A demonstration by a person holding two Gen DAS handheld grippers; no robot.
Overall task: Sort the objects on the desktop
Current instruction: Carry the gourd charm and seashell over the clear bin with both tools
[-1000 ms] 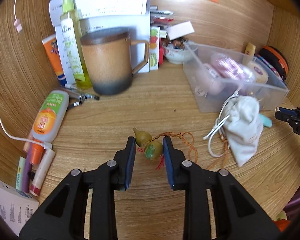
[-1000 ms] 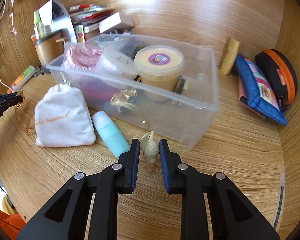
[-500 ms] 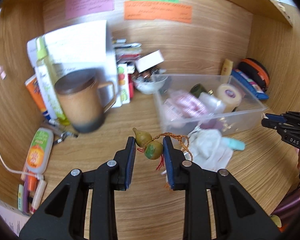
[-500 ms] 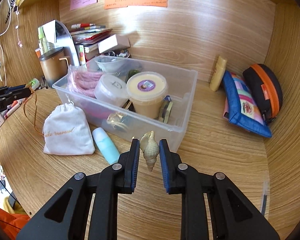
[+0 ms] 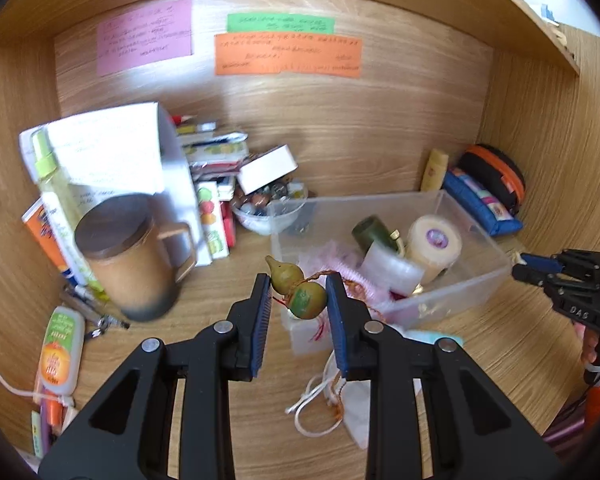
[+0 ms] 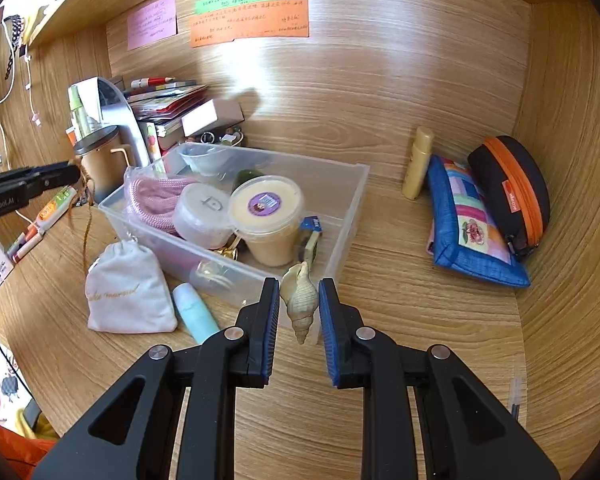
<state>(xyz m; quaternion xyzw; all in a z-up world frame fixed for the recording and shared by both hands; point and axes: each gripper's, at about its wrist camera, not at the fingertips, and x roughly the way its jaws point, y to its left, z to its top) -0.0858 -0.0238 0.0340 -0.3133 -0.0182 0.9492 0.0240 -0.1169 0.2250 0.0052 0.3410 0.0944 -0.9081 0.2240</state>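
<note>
both hands are mid-carry, each with one small thing lifted off the desk [image 6: 400, 320]. the left hand-held gripper [image 5: 298, 300] is clamped on a gourd charm [image 5: 298, 290], its orange cord trailing down toward the bin [image 5: 452, 304]. the right hand-held gripper [image 6: 299, 306] is clamped on a shell [image 6: 299, 300], held just at the bin's near wall.

the step in hand looks like dropping both into the bin. the next move likely calls for clearing the rim, finding a gap, then letting go.

room is tight: the bin already holds a tub [image 6: 266, 216], a white jar [image 6: 204, 212] and pink rope [image 6: 152, 196]; the bare floor at its right end looks the best spot. the pouch [image 6: 128, 294] and blue tube [image 6: 194, 312] lie just beside the near wall, and the cord could snag on the rim. the two grippers come from opposite sides, so they may crowd each other.
</note>
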